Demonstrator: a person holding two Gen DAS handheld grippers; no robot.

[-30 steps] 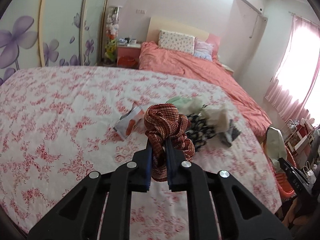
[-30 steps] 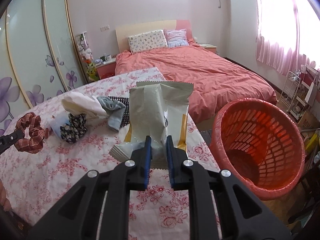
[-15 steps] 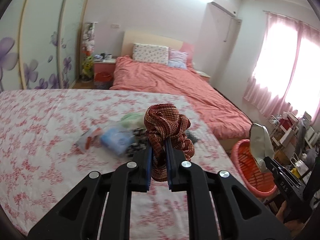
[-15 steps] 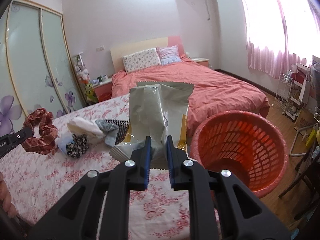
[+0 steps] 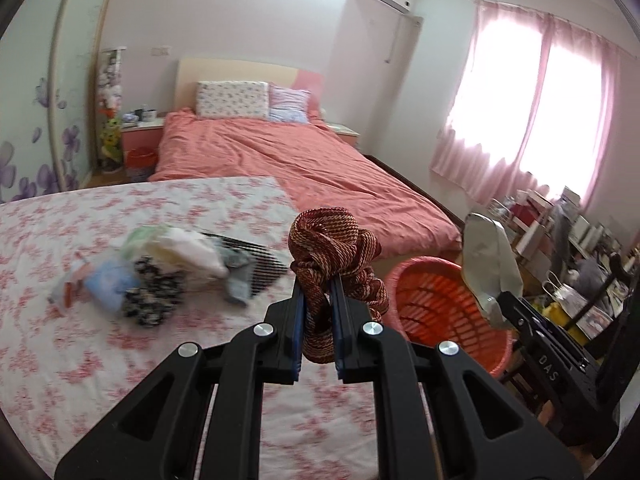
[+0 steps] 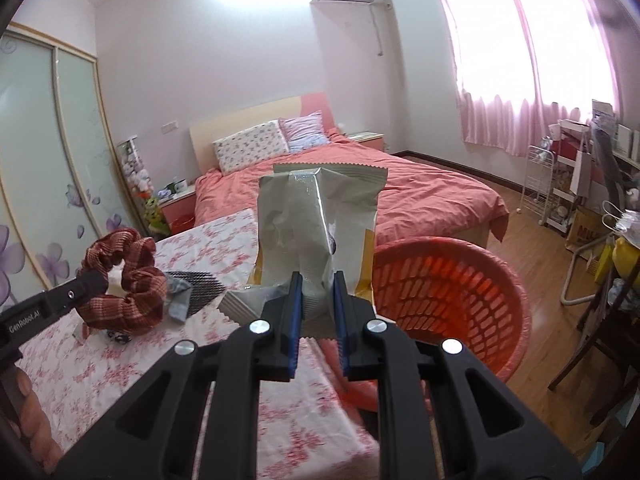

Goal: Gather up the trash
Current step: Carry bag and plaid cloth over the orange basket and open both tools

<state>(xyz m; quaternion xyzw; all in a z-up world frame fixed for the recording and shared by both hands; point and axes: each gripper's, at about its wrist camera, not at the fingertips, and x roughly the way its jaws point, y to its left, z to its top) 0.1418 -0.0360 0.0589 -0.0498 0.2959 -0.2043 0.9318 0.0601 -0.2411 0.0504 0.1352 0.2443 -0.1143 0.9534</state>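
My left gripper is shut on a red plaid scrunchie, held above the flowered bed near its right edge. In the right wrist view the scrunchie hangs at the left in the left gripper. My right gripper is shut on a crumpled silver snack wrapper, held upright beside the orange basket. From the left wrist view the wrapper stands over the basket, pinched by the right gripper.
A pile of socks, cloths and packets lies on the flowered bedspread. A second bed with a salmon cover is behind. Shelves and clutter line the right wall under pink curtains. A hand shows at lower left.
Both grippers swung right toward the basket and rose a little. The basket has come into the left wrist view, the pile has slid left, and the scrunchie sits nearer the wrapper.
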